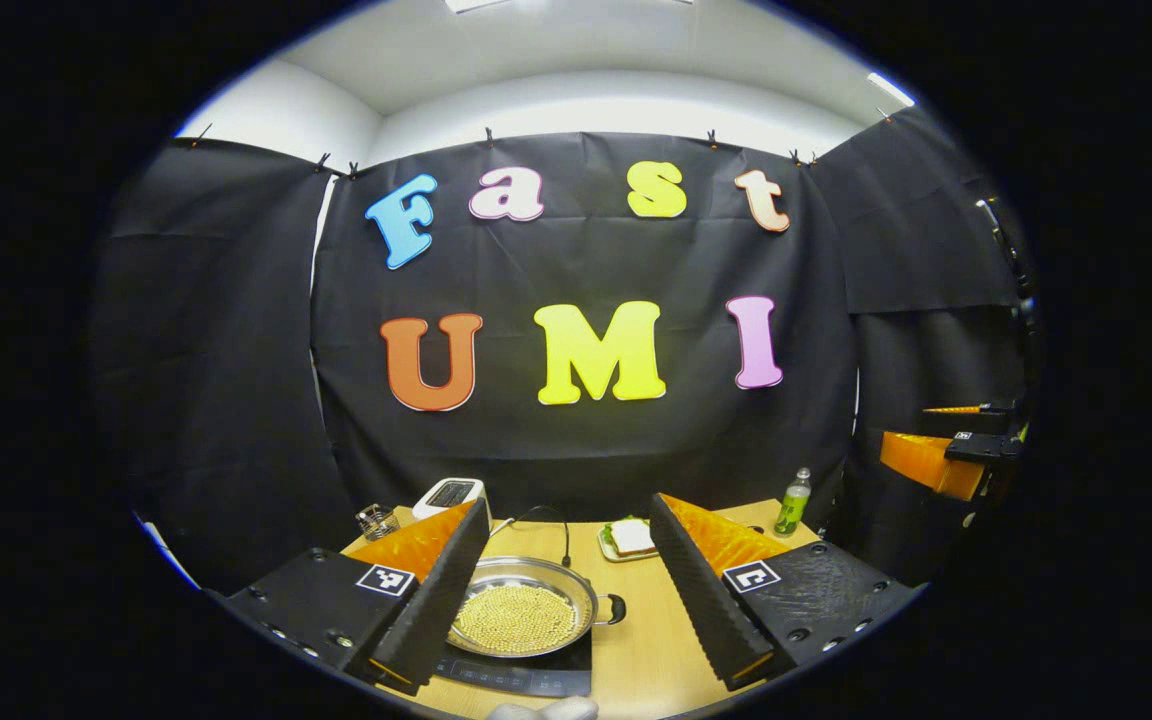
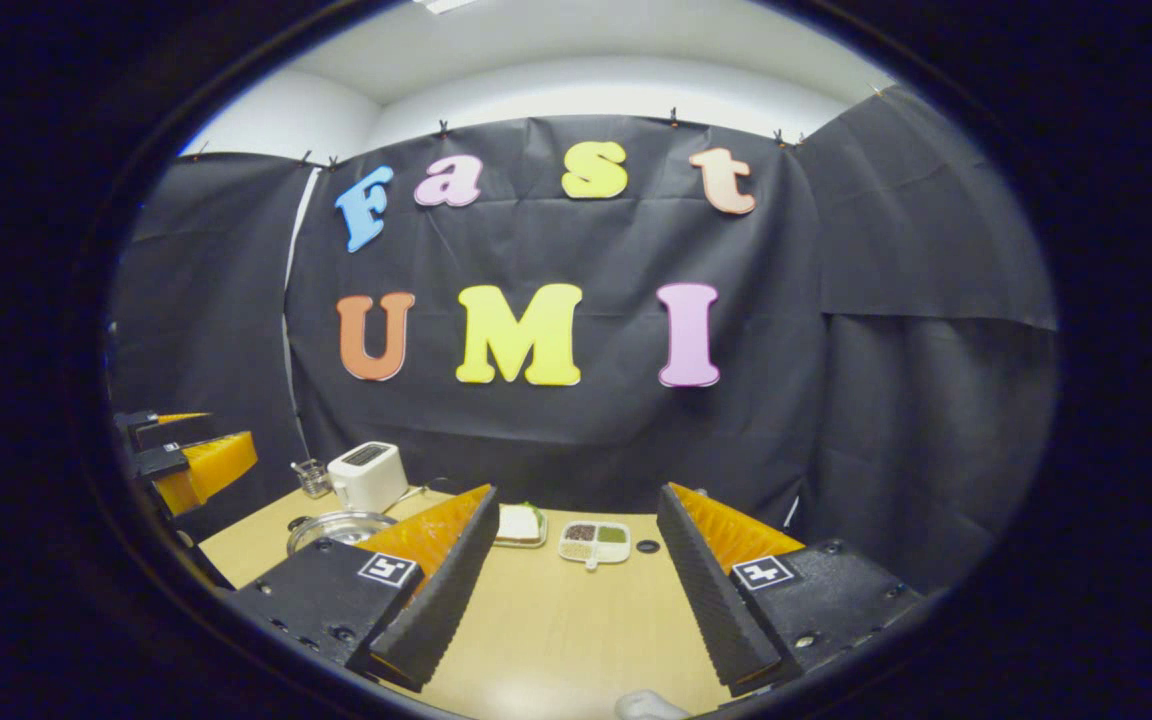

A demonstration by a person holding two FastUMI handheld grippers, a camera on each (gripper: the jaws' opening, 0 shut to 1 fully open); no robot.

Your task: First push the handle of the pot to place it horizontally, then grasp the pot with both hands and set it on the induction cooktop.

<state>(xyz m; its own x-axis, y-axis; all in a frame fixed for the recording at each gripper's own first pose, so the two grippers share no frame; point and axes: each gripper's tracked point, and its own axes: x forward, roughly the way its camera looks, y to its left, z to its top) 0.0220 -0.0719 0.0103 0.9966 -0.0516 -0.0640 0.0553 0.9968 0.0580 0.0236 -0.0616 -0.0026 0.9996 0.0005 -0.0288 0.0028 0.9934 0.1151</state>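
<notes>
Pot (image 1: pixel 521 608) sits on induction cooktop (image 1: pixel 536 675), side handle (image 1: pixel 614 608) horizontal. Left gripper (image 1: pixel 566 590) raised above cooktop, jaws wide, empty. Right gripper (image 2: pixel 571 590) right of cooktop, jaws wide, empty. Toaster (image 2: pixel 368 475) behind cooktop.

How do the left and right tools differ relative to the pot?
The left tool faces the pot on the cooktop; the right tool faces bare table. The pot shows between the left tool's fingers, but outside the right tool's fingers. Both are open, empty.
</notes>
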